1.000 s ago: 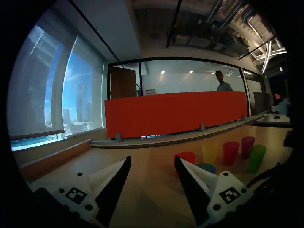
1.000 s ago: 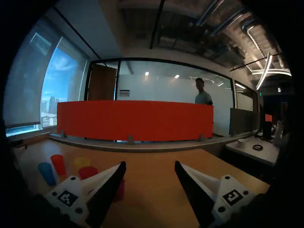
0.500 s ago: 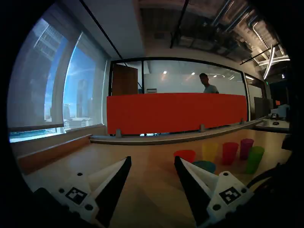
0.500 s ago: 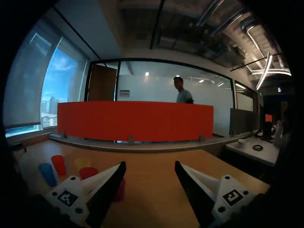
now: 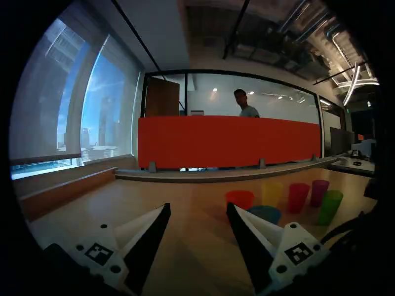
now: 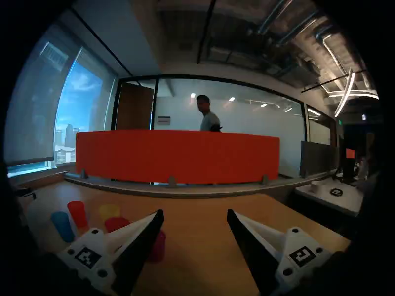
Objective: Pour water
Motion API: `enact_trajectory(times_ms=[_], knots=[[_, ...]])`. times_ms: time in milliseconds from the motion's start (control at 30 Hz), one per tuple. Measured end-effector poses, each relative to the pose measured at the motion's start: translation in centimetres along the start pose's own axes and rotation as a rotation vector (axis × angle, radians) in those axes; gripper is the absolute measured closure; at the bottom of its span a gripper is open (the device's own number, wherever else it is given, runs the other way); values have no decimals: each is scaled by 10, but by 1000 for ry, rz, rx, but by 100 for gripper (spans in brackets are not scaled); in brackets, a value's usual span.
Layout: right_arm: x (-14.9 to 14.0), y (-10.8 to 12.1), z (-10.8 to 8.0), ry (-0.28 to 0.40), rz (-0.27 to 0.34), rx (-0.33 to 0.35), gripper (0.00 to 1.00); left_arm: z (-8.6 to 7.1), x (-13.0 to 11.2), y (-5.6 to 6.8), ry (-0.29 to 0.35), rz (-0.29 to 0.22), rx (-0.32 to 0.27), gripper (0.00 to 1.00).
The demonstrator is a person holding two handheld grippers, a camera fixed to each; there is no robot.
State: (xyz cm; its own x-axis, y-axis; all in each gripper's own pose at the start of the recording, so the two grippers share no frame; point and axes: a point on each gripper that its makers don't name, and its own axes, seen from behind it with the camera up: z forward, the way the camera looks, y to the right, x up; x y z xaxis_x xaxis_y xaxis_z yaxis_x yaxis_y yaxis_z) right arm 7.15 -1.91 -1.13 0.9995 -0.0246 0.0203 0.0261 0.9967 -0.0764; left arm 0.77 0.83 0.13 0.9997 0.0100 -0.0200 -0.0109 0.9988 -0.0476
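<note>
Six cups (image 5: 297,196) stand at 3 o'clock of left gripper (image 5: 197,217), 9 o'clock of right gripper (image 6: 195,222); left prob. nearer. Both sets of fingers spread, empty.

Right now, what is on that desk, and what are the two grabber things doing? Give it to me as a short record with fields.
Surface: wooden table
Cups: orange cup, yellow cup, red cup, purple cup, green cup, blue cup, clustered together
Cup contents: cannot tell
Left gripper: open, holding nothing, cups ahead to its right
Right gripper: open, holding nothing, cups to its left
Background: orange partition, person behind it, window
</note>
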Motion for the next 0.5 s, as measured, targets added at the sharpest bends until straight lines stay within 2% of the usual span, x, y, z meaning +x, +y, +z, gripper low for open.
enact_trajectory(times_ms=[500], knots=[[0,9,-7,20,12,10,1,1,-1,0,-2,1,-1,16]])
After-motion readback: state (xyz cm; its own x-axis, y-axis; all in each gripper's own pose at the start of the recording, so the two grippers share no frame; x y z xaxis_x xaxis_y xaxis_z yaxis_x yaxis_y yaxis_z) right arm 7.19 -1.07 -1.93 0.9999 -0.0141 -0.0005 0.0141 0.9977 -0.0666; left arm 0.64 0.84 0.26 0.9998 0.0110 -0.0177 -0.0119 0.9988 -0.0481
